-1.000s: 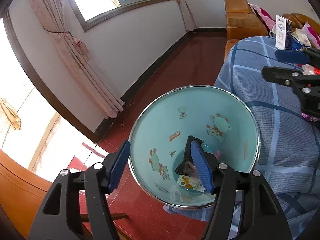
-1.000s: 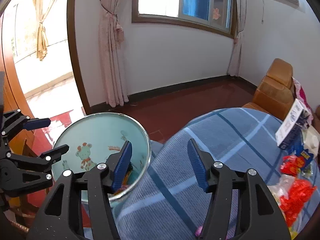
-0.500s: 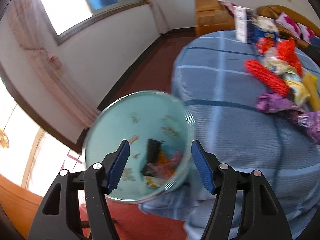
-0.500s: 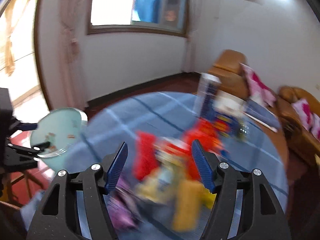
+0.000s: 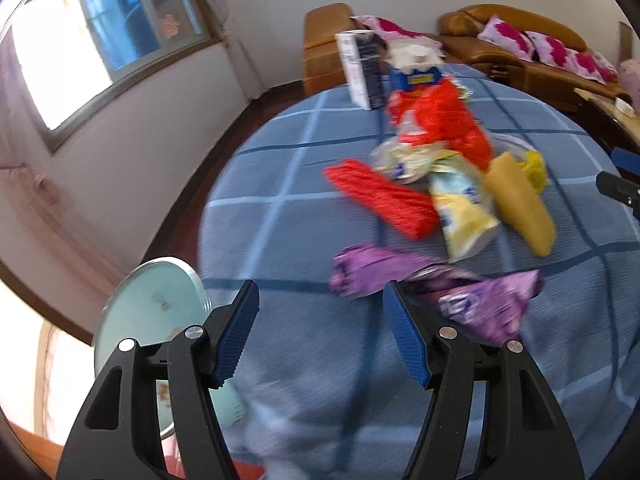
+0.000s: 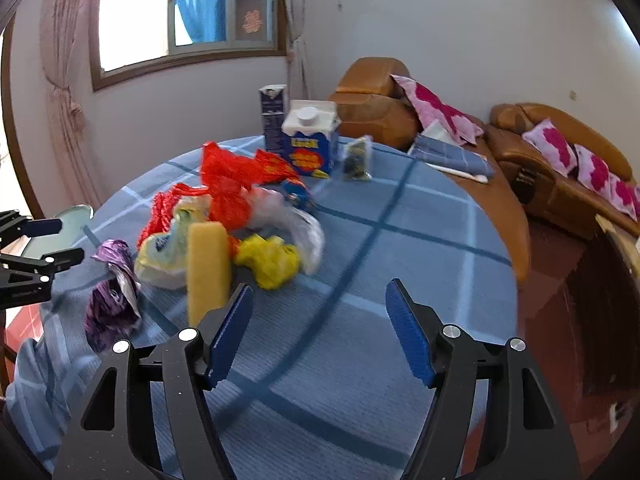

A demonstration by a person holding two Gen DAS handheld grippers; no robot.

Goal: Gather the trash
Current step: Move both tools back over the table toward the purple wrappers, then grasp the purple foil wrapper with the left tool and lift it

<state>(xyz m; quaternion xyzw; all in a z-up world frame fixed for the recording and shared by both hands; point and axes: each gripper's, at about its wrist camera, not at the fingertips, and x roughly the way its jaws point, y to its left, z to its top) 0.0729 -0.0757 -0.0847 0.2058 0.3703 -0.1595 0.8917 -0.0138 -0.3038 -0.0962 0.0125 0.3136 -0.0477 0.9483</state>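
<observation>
- Left gripper point(image 5: 320, 336) and right gripper point(image 6: 319, 330): 2 ribbed blue pads each, spread wide, holding nothing.
- Crinkled trash on the checked blue tablecloth point(image 6: 400, 248): 1 purple foil wrapper point(image 5: 436, 288), 1 red mesh sleeve point(image 5: 380, 198), 1 yellow sponge block point(image 6: 208, 268).
- 2 cartons point(image 6: 310, 140) stand upright behind.
- 1 round pale-green bin point(image 5: 148, 312) sits beside the table.

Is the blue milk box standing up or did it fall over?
Standing up. The blue milk box sits upright on the tablecloth, its white cap on top.

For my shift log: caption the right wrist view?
Open right gripper above the blue tablecloth, facing a trash pile.
</observation>
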